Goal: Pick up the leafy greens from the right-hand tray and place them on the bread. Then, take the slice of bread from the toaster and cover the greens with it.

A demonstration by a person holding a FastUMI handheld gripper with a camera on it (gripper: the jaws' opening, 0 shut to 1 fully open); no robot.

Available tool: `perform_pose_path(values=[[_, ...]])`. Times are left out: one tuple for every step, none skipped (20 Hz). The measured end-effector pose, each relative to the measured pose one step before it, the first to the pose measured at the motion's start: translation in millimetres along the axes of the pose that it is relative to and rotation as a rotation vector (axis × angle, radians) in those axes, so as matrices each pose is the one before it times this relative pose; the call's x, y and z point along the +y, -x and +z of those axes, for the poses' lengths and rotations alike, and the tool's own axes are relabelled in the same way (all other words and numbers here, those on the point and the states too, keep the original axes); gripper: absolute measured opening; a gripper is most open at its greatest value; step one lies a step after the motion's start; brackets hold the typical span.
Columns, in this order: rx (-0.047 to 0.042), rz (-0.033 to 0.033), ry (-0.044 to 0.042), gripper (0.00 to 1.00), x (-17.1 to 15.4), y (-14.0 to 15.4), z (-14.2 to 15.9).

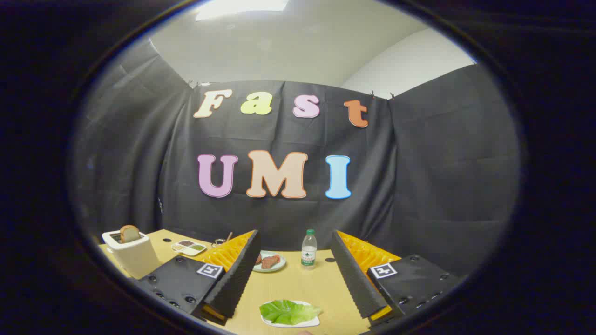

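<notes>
The leafy greens point(288, 311) lie on a small white tray point(313, 322) on the wooden table, low between my two fingers and near their bases. My gripper point(295, 235) is open, its black ribbed fingers point(237, 270) spread wide with nothing held. A white toaster point(131, 253) stands to the left beyond the left finger, with a slice of bread point(129, 233) sticking up out of its slot. A white plate point(269, 262) carrying brown slices sits just right of the left fingertip; whether bread is among them I cannot tell.
A clear water bottle with a green cap point(308, 249) stands upright between the fingertips, near the table's far edge. A small divided dish point(189, 248) with dark and green contents sits right of the toaster. Black cloth walls close the table behind.
</notes>
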State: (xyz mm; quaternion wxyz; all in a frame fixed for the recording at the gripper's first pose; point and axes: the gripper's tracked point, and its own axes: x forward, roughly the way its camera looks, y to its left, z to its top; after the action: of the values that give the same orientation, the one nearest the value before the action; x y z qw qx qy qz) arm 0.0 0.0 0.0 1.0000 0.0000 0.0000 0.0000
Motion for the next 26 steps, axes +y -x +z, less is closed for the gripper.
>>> perform_pose_path(values=[[-0.00619, -0.00371, -0.00345, 0.98, 1.75, 0.52, 4.45], [-0.00361, -0.00602, 0.0012, 0.98, -3.93, -1.17, 2.61], [0.00101, -0.00212, 0.00064, 0.98, -1.56, -0.89, 1.1], [0.00057, -0.00186, -0.00203, 0.98, -1.4, -1.0, -0.19], [0.00161, -0.00353, -0.0023, 0.98, -1.84, -1.23, -0.36], [0.006, -0.00264, -0.00058, 0.98, -2.29, -0.65, -2.79], [0.00763, 0.00055, -0.00003, 0.98, -1.56, -1.69, -2.89], [0.00709, -0.00026, 0.00178, 0.98, -1.3, -1.22, -3.15], [0.00742, 0.00031, 0.00296, 0.98, -1.69, -1.99, -2.36], [0.00745, -0.00033, 0.00434, 0.98, -1.89, -2.9, -3.82], [0.00783, -0.00231, 0.00699, 0.98, -2.17, -2.36, -3.35], [0.0063, 0.00109, 0.00263, 0.98, -1.43, -2.02, -1.78], [0.00508, 0.00149, -0.00226, 0.98, 0.03, -2.89, -1.36], [0.00322, 0.00589, -0.00443, 0.98, 0.94, -2.8, -1.35], [0.003, 0.00679, -0.00119, 0.98, 1.01, -2.6, -0.48], [0.00559, 0.00431, 0.00378, 0.98, -0.98, -3.31, -3.38], [0.00839, 0.00266, 0.00472, 0.98, -0.47, -2.2, -2.53], [0.00515, 0.00071, -0.00058, 0.98, -0.46, -2.4, -2.46], [0.00168, 0.00029, -0.0063, 0.98, 0.48, -1.54, -0.03], [0.00115, 0.00258, -0.0072, 0.98, 0.44, -1.54, -1.69], [0.003, 0.00876, -0.00114, 0.98, 1.29, -1.89, -1.93], [0.00551, 0.02239, 0.00939, 0.98, 3.46, -2.41, -2.29], [0.01715, 0.03619, 0.01751, 0.98, 4.99, -2.99, -5.03], [0.02741, 0.04245, 0.02158, 0.99, 5.49, -3.0, -8.7], [0.0351, 0.04529, 0.02383, 0.99, 4.01, -4.8, -7.89], [0.03191, 0.04001, 0.02289, 0.99, 1.91, -5.81, -7.18]])
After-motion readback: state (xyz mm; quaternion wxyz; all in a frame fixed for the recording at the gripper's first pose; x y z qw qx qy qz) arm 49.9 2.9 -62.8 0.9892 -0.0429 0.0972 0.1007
